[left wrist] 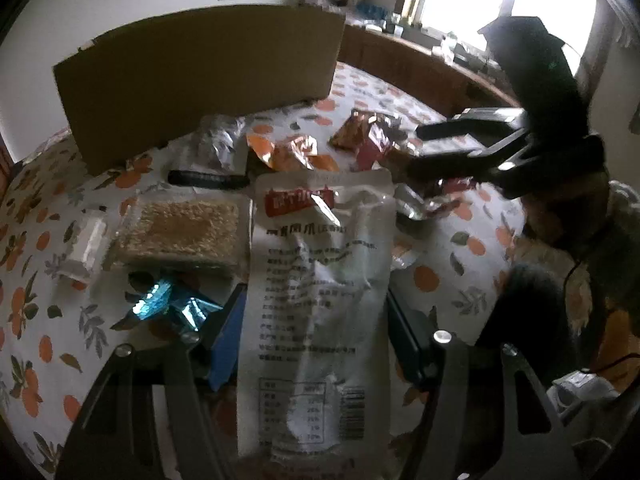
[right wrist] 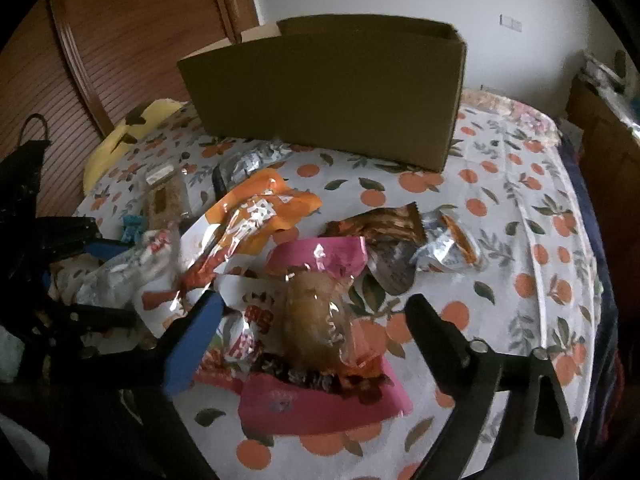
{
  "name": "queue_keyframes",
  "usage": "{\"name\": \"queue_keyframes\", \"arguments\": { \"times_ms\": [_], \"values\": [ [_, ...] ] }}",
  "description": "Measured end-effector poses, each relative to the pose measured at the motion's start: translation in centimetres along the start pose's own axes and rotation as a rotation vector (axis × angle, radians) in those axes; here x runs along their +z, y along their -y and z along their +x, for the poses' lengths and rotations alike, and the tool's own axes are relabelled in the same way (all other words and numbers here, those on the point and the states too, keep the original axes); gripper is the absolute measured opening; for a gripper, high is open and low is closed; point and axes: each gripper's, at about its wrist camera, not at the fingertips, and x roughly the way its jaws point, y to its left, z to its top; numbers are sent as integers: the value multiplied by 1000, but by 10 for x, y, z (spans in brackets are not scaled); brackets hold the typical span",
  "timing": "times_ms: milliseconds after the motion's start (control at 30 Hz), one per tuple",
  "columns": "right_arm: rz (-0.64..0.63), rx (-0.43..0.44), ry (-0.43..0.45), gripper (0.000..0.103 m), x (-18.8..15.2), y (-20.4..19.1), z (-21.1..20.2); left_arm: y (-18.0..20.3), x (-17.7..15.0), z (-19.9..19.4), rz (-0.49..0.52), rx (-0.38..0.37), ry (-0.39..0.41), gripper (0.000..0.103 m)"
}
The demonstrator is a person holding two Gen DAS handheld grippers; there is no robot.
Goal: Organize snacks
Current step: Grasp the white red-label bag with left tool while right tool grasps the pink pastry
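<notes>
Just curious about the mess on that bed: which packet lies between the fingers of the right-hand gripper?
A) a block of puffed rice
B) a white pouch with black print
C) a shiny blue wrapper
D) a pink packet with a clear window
D: in the right wrist view the pink packet lies between the fingers of the right gripper, which are open around it.

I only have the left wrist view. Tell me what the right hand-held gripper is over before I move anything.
Observer: The right hand-held gripper straddles a pink packet, jaws open, pads not pressing it.
Operator: Check the cardboard box's top.
Observer: The cardboard box is open at the top; its inside stays hidden.
Operator: Report anything beside the box.
Observer: A yellow item lies left of the box, toward a slatted wooden door.
</notes>
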Motion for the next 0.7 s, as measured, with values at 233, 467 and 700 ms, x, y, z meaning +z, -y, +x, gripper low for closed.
{"name": "queue_keyframes", "arguments": {
  "times_ms": [233, 467, 700],
  "values": [
    [17, 31, -39, 71, 6, 3, 12, -5, 0, -25, -31, 19, 82, 65],
    [47, 84, -63, 48, 9, 3, 10, -7, 10, -28, -46, 43, 121, 65],
    [57, 53, -40, 40, 4, 11, -1, -5, 13, -32, -56, 44, 143, 65]
  ]
}}
